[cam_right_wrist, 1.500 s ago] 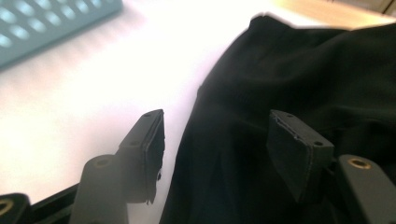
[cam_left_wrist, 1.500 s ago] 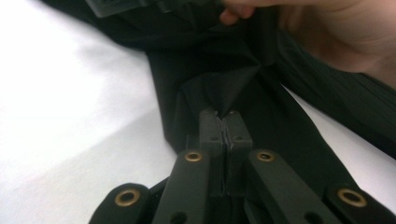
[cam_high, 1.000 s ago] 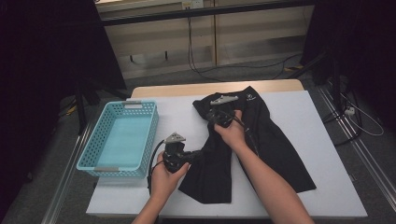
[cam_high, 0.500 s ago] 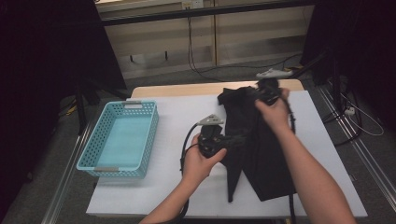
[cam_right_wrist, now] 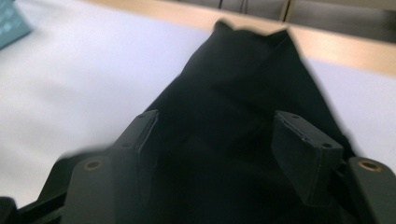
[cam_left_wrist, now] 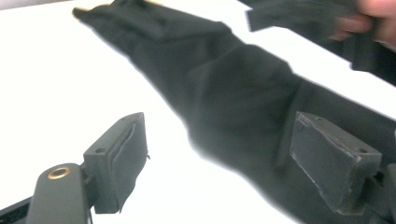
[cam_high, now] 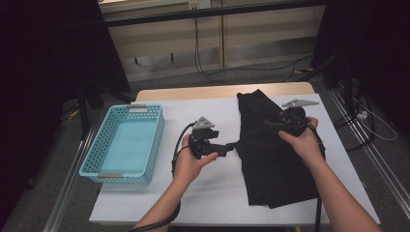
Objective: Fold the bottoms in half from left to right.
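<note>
With the folded black cloth garment [cam_high: 270,154] lying flat on the right half of the white table [cam_high: 212,193], I had the left gripper [cam_high: 231,146] at its left edge and the right gripper [cam_high: 267,123] above it, both jaws just opened, gripping nothing.

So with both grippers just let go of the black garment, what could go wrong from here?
The black garment lies folded but slightly skewed, and its lower edge sits near the table's front edge, so a careless regrasp could drag it off. The left gripper and the right gripper, jaws just opened, hover close; either could snag and undo the fold.
</note>
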A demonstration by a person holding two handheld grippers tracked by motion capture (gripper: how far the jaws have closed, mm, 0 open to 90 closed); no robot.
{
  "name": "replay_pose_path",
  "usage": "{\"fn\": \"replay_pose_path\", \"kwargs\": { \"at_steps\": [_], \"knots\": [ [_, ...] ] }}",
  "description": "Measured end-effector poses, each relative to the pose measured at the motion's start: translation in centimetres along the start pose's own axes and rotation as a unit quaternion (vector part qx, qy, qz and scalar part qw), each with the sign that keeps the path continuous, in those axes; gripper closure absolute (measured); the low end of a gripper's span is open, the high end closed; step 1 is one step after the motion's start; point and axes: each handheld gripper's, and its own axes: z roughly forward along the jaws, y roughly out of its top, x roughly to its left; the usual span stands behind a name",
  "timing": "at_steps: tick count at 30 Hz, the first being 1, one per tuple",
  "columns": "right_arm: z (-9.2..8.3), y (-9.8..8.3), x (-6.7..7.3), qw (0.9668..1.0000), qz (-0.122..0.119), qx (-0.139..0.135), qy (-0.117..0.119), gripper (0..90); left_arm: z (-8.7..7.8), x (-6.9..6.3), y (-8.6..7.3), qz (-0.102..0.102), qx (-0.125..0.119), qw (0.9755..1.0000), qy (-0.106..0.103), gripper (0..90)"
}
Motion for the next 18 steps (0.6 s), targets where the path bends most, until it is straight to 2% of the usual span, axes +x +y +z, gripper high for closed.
{"fn": "replay_pose_path", "kwargs": {
  "at_steps": [4,8,11,14,15,18],
  "knots": [
    [-0.9,-2.4,1.6,0.9994,-0.024,0.011,0.022,31.7,-0.9,1.9,-1.7,-0.004,0.013,0.9998,0.016,16.1],
    [-1.7,-4.1,2.5,0.9986,-0.039,0.024,0.027,30.9,-1.7,3.1,-3.0,0.001,0.024,0.9994,0.026,14.6],
    [-2.2,-5.1,2.7,0.9988,-0.035,0.026,0.023,28.9,-2.2,3.7,-3.9,0.004,0.024,0.9992,0.032,14.1],
    [-2.6,-6.3,2.5,0.9984,-0.029,0.036,0.034,29.4,-2.6,4.1,-4.8,-0.003,0.018,0.9992,0.035,13.9],
    [-2.7,-6.7,2.5,0.9984,-0.026,0.038,0.032,29.7,-2.7,4.2,-5.0,-0.004,0.025,0.9990,0.037,13.7],
    [-3.4,-7.4,2.3,0.9982,-0.025,0.043,0.032,34.0,-3.2,4.3,-5.2,-0.006,0.020,0.9992,0.034,12.5]
  ]
}}
